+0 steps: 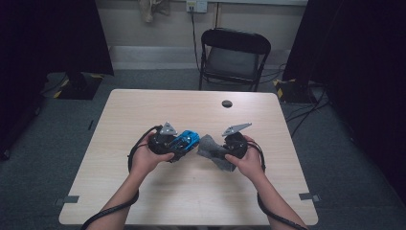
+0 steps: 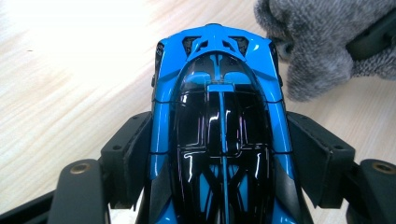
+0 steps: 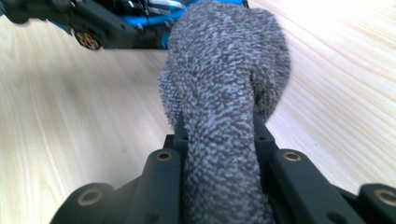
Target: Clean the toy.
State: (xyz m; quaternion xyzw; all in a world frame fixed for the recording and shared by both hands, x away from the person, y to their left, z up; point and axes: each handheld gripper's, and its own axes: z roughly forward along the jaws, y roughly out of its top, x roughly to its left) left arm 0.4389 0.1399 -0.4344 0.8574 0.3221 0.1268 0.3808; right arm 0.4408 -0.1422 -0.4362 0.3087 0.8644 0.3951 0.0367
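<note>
Reaching in from the near edge of the bench [image 1: 143, 191], both forearms angle toward each other so the two hands meet just short of the middle. The left hand [image 1: 146, 160] wraps around the back of the left hand-held gripper [image 1: 184, 143], which points to the right and lies nearly level, close above the wood. Its jaws press against the two sides of a blue and black toy car [image 2: 219, 126], pinching it across its width, with the car's far end sticking out beyond the jaw tips. In the high view the toy car [image 1: 186, 140] sits just left of the bench's middle.

The right hand [image 1: 249, 163] grips the right hand-held gripper [image 1: 218, 152], which points left toward the car and tilts slightly down. Its jaws stand close together, clamped on a grey cloth [image 3: 224, 107]; the cloth bunches out ahead of the jaw tips in a thick fold. That fold reaches the car's far end, and from the left gripper view the grey cloth [image 2: 317, 51] lies right against the car's corner. A cable trails from each gripper back along the forearm.
</note>
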